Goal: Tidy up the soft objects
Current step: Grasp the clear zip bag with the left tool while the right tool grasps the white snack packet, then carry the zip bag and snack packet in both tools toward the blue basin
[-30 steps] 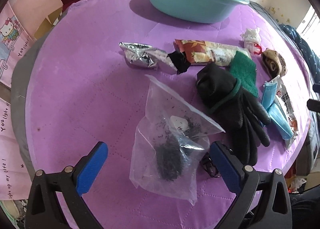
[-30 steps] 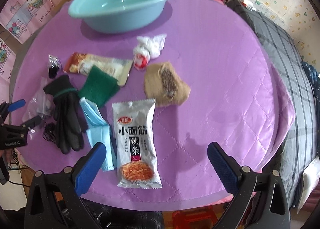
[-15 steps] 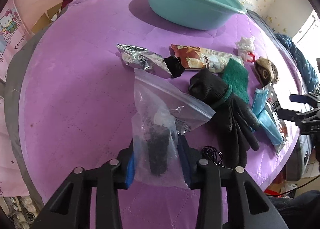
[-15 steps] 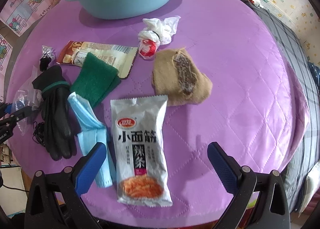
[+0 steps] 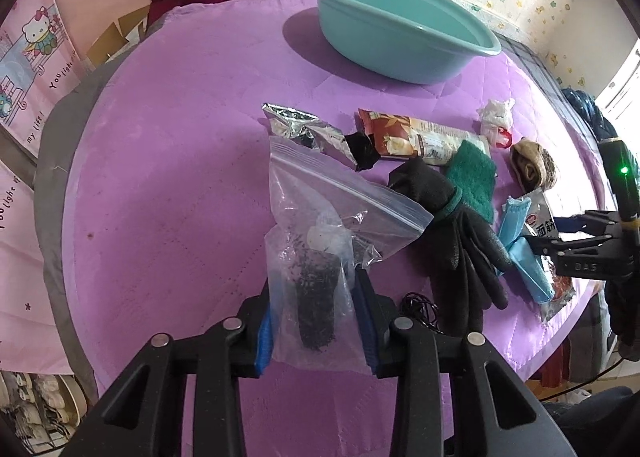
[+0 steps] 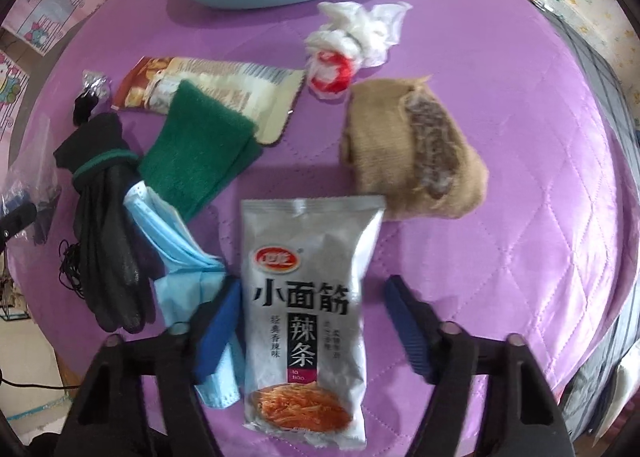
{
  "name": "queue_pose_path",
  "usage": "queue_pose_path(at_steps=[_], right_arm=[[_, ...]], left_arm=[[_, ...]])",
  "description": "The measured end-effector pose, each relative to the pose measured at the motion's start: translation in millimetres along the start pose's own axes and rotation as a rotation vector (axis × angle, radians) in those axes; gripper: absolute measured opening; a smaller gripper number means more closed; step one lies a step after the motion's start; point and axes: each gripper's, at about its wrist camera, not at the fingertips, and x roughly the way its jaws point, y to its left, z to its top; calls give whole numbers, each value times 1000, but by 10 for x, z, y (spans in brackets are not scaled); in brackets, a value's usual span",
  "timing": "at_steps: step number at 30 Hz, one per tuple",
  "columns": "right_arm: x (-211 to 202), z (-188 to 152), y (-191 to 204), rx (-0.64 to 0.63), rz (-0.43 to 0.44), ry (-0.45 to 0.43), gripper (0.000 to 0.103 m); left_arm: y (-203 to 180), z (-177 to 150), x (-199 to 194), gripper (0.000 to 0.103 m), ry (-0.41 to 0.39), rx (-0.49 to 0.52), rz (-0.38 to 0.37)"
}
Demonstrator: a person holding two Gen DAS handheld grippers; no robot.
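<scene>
Clear plastic, a zip bag (image 5: 320, 257) of dark crumbs, sat clenched between the left gripper's (image 5: 318, 321) blue pads at the near edge of the purple table (image 5: 180, 185). The right gripper (image 6: 312, 321) straddled a silver snack packet (image 6: 308, 297), jaws apart, though motion blur made contact hard to judge. Lifting the bag well meant keeping it upright and carrying it to the far teal basin (image 5: 400, 41), probably the goal.
</scene>
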Motion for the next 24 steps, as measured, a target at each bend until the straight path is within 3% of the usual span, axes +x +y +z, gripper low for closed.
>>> queue_pose_path(at_steps=[2,6,24], right_arm=[[-6,21,36,-17,3,-12,44],[-79,46,70,-25,24,-24,31],[-729,-107,-66,-31,64,-110,29]], left_arm=[[-32,10,-30,38,-8,-2,1],[-69,6,-125,38,-26,4,2],[-294,21,-423,38,-67,43,2]])
